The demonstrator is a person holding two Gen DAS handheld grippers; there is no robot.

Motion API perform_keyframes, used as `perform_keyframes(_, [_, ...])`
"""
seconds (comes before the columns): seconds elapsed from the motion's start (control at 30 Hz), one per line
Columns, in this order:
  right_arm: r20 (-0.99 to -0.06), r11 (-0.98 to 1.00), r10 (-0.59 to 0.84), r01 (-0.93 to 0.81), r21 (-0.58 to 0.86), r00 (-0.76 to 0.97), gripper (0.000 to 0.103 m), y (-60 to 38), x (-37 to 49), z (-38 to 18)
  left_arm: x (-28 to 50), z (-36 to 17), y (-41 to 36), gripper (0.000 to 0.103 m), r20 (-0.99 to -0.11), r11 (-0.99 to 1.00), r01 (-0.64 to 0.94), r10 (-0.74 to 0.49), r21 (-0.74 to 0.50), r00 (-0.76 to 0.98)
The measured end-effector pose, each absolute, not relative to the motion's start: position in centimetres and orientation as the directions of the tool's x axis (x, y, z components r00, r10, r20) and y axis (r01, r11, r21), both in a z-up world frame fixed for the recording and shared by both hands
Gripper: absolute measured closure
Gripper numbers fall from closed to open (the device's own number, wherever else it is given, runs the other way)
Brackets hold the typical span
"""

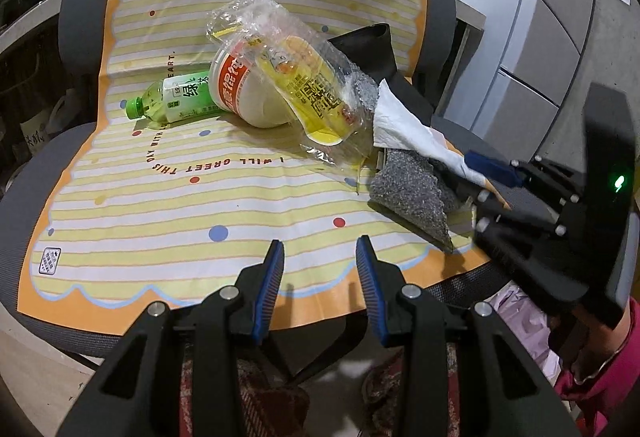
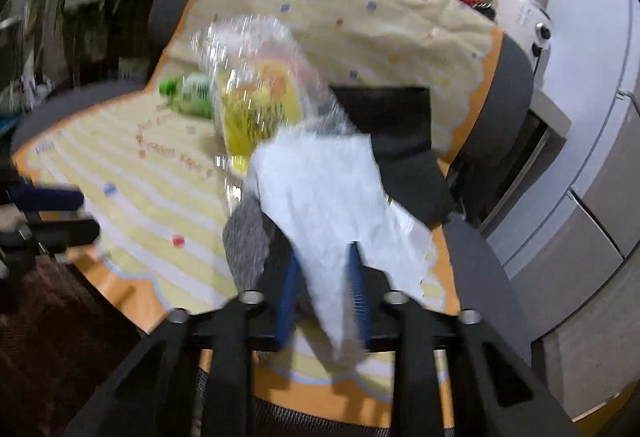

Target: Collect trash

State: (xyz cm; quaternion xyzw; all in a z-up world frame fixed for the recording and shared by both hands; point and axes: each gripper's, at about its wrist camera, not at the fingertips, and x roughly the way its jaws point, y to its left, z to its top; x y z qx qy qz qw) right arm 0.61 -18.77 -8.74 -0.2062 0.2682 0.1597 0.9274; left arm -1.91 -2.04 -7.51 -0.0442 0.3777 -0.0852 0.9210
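Between my right gripper's [image 2: 324, 297] blue pads [image 2: 357, 293] sits a white tissue [image 2: 320, 197], pinched near its lower corner, the two fingers drawn in close against the paper. From the left wrist view I see the same tissue [image 1: 404, 125] stretched from that gripper [image 1: 496, 177] up toward the heap of rubbish, its far end resting against a grey speckled pouch [image 1: 412, 193] that lies flat on the mat beneath it.

My left gripper [image 1: 320, 261] hangs over the near edge of the mat with its fingers parted and nothing between them.

Behind the tissue is a crumpled clear plastic wrapper [image 1: 276, 49] with yellow printed packaging showing through it, draped over a white paper noodle cup [image 1: 248, 93] lying on its side with a red band round the rim. Just beside the cup, to the left, a green tea bottle [image 1: 172, 101] with a green cap lies on its side, touching the cup. A black bag [image 1: 368, 45] stands open behind the pile; the right wrist picture is smeared, so I think its mouth faces the heap, but I cannot be sure.

All of it rests on a yellow-and-white striped mat [image 1: 160, 205] with coloured dots and an orange border, spread over the seat of a grey mesh office chair [image 1: 24, 237]. A pink sleeve [image 1: 612, 369] shows at the lower right, behind the right gripper's body.
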Motion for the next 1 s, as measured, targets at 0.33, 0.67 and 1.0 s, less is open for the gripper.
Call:
perform_keyframes(0.33, [-0.415,0.959,0.276,-0.274,0.067,0.867,0.102,-28.8,-1.0,1.3,-2.4,-6.4,-3.6,0.067,-0.673,0.979,0.153,-0.206,-0.138,0.71])
perform_keyframes(0.67, [-0.432,0.945,0.296,-0.197,0.259,0.852,0.102,-35.6,-5.5,1.7,-1.0,-5.5,-6.5,0.052,-0.637,0.964,0.205,-0.264,-0.167,0.724])
perform_keyframes(1.0, [-0.459,0.932,0.326,-0.198,0.305,0.826,0.102,-35.2,-3.7,-1.9,4.0,-6.3,-11.2,0.03,-0.657,0.959,0.238,-0.279,-0.154,0.701])
